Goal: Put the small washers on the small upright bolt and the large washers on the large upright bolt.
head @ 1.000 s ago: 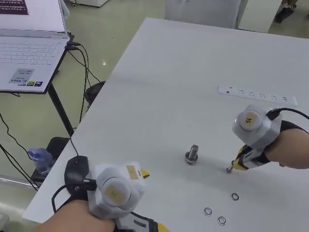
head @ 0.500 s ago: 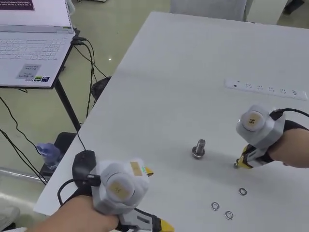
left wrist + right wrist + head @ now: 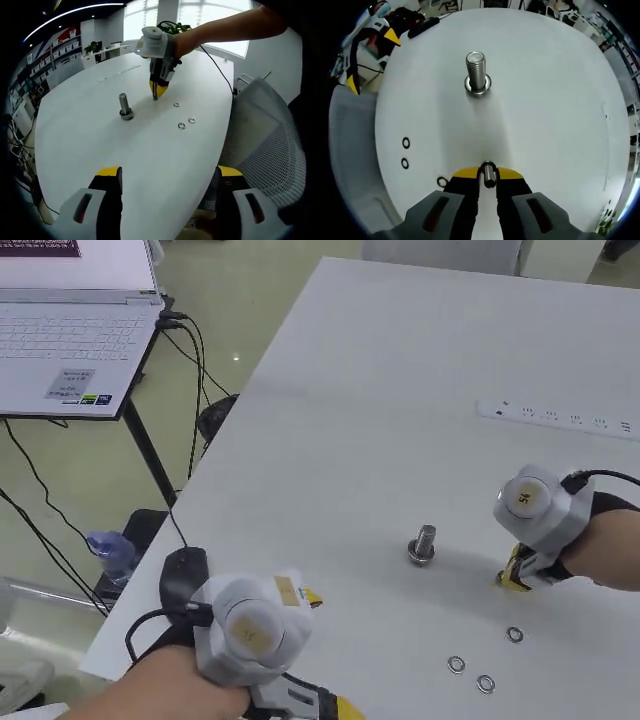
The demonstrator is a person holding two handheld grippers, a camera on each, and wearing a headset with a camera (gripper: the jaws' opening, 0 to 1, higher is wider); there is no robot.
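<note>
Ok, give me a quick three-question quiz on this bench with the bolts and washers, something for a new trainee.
1. How many washers lie loose on the table?
2. True or false: the large bolt stands upright on the table.
3. What are the jaws of the right gripper closed on? A: a washer. B: the small bolt. C: nothing.

Key: 1. Three. 2. True. 3. B.
</note>
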